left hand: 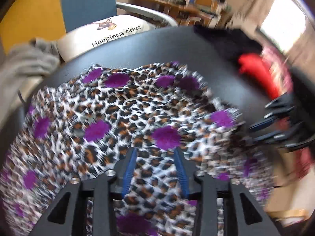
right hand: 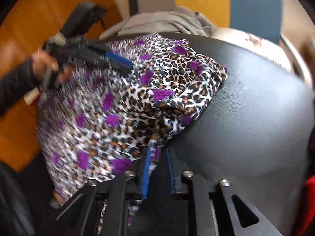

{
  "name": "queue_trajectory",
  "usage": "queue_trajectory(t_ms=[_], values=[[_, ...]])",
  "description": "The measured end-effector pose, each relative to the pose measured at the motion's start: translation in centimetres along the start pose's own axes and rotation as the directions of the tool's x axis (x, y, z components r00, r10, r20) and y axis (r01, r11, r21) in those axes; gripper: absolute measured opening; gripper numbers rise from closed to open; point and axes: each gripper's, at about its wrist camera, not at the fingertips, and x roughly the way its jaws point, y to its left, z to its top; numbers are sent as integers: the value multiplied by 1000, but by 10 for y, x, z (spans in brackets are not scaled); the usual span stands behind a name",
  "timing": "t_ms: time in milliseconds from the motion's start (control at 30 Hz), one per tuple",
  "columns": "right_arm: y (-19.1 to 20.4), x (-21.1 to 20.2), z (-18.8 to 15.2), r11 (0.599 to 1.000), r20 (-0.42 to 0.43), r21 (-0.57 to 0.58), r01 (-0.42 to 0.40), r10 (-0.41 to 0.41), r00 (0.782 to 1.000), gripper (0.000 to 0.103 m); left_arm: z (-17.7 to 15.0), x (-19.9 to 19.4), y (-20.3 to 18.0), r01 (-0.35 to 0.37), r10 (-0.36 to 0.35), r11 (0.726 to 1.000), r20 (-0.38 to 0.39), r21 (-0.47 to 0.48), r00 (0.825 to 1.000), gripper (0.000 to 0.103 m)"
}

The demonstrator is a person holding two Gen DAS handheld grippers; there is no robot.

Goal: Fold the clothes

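On the black worktop (left hand: pixel 196 45) the leopard-print garment (left hand: pixel 118 114) with purple spots lies rumpled and bunched, one side spilling over the near edge; we see no clean fold line in it, so we judge the folding of this piece to be somewhere in the middle, with flattening and squaring left to do. A grey garment (left hand: pixel 29 61) and a white printed cloth (left hand: pixel 110 33) sit on a chair (left hand: pixel 88 4) beyond the far edge, and a red and black heap (left hand: pixel 254 64) lies at the right end of the worktop; whether those are done or waiting we cannot tell.

Our left gripper (left hand: pixel 155 167) hangs over the middle of the cloth, its blue-padded jaws set apart with the print showing between them; the motion blur keeps us from saying whether they have any fabric pinched. Our right gripper (right hand: pixel 158 167) is at the garment's lower corner, where a bunched tip of cloth runs down between its jaws; they stand only narrowly apart and seem to have that corner caught, though blur leaves us unsure. In the right wrist view a hand (right hand: pixel 45 64) in a dark sleeve holds the other gripper over the cloth's far side
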Motion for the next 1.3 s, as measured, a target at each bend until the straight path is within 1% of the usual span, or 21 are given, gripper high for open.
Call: queue_trajectory(t_ms=[67,133,267,333,367,467,500,533,600,667,700,767,800,833,900,967,1067,1167,1233,1267,1300], values=[[-1,-2,-4,998,48,48,-35,33,998,39,2,8,4,-39,39,999,-13,-11,999,42],[-1,-2,-6,992,94,101,-71,62,994,64,4,10,12,-26,26,999,-8,-47,1000,42],[-18,1,-1,928,224,266,-260,203,953,70,9,13,13,-3,3,999,-11,-38,1000,45],[-31,8,-2,814,307,381,-439,336,890,76,10,13,9,1,-2,1000,-17,-17,1000,45],[-34,11,-3,764,354,420,-489,358,864,76,9,13,6,15,-15,1000,-13,-8,1000,40],[-41,20,-9,611,501,497,-615,377,779,89,8,11,-1,19,-19,1000,8,6,1000,4],[-43,24,-12,558,548,519,-647,363,753,97,7,10,-3,16,-16,1000,16,9,1000,4],[-44,28,-14,530,573,548,-647,325,752,102,5,7,-4,28,-28,1000,29,5,999,3],[-42,37,-18,497,602,597,-630,242,761,103,0,0,-7,50,-50,999,54,-1,997,3],[-36,41,-19,515,606,618,-595,170,777,96,-4,-6,-10,73,-73,997,80,-8,994,3],[-30,42,-17,537,594,629,-562,136,793,87,-7,-8,-12,89,-87,996,89,-14,992,2],[-24,48,-13,563,540,664,-492,95,836,48,-13,-14,-15,130,-127,991,112,-22,986,2],[-23,55,-10,572,508,678,-461,87,857,20,-16,-19,-19,152,-148,988,131,-18,980,2],[-23,61,-9,581,481,692,-430,74,874,10,-18,-24,-22,158,-154,987,142,-16,978,2],[-23,65,-13,584,456,711,-392,41,889,6,-21,-39,-24,169,-163,985,177,-21,971,2],[-18,49,-20,593,510,680,-432,41,859,6,-23,-58,-22,180,-168,983,222,-35,960,2],[9,7,-30,678,559,591,-438,47,828,5,-22,-88,2,225,-186,970,319,-91,929,2],[28,0,-48,717,483,585,-380,68,873,5,-3,-89,18,248,-193,961,340,-124,920,2],[37,2,-51,746,439,575,-336,65,896,10,4,-84,19,162,-109,976,316,-146,942,2],[41,3,-50,764,425,563,-313,57,903,10,4,-82,28,149,-85,969,306,-195,948,4],[46,3,-48,782,411,551,-291,48,910,10,3,-82,37,166,-91,957,299,-236,950,13]])
